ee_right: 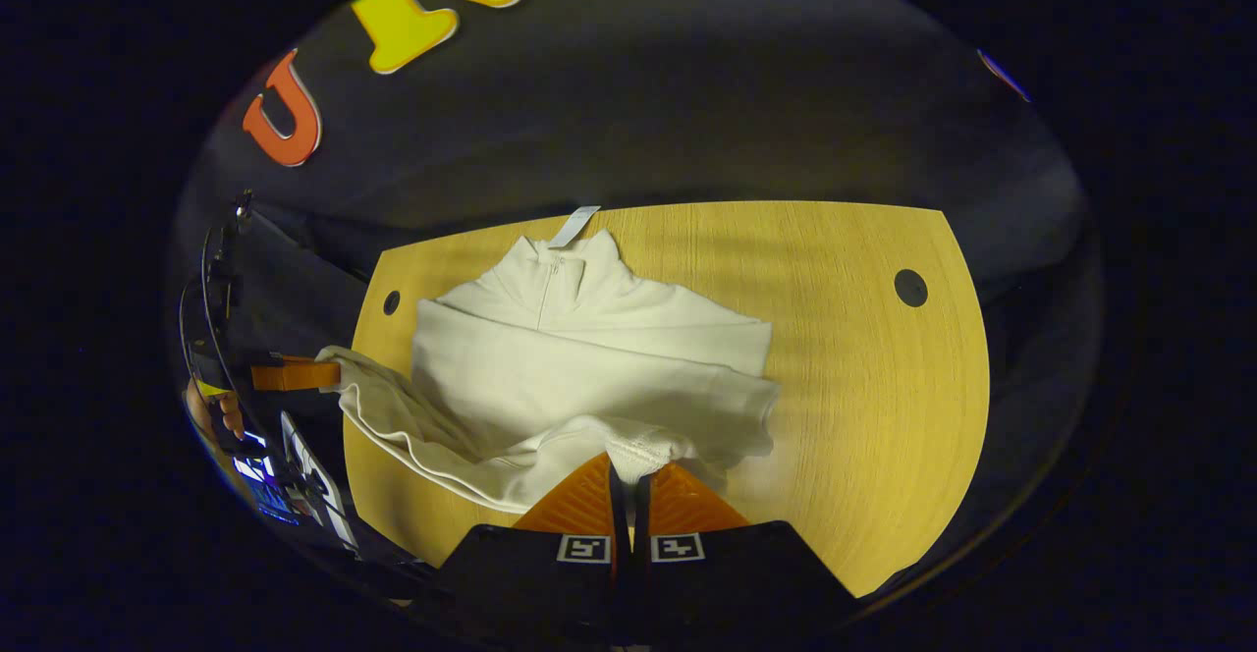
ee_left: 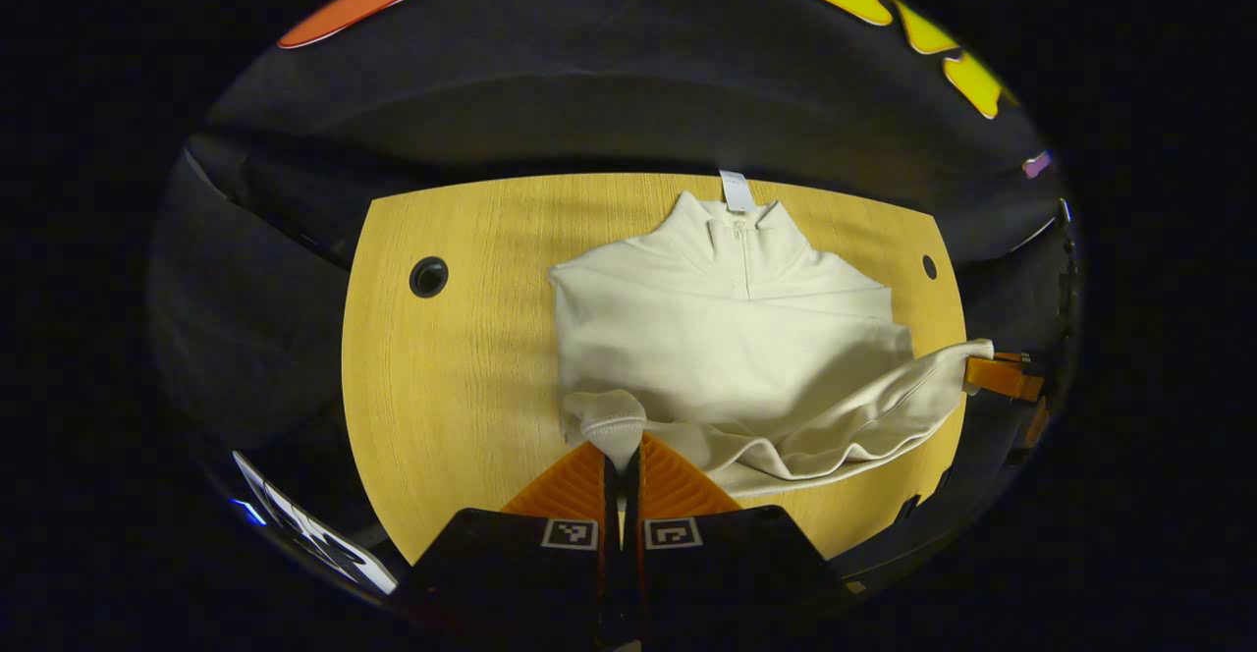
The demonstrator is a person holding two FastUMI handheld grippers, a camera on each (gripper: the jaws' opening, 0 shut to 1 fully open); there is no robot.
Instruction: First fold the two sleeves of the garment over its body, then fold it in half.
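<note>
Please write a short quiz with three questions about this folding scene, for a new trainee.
1. True or false: both sleeves already lie across the garment.
2. What does the left gripper pinch? A) collar B) bottom hem C) tag
3. Fill in: the collar points toward the ____ edge of the table.

Key: 1 true. 2 B; the right gripper holds the hem's other corner. 3 far.
</note>
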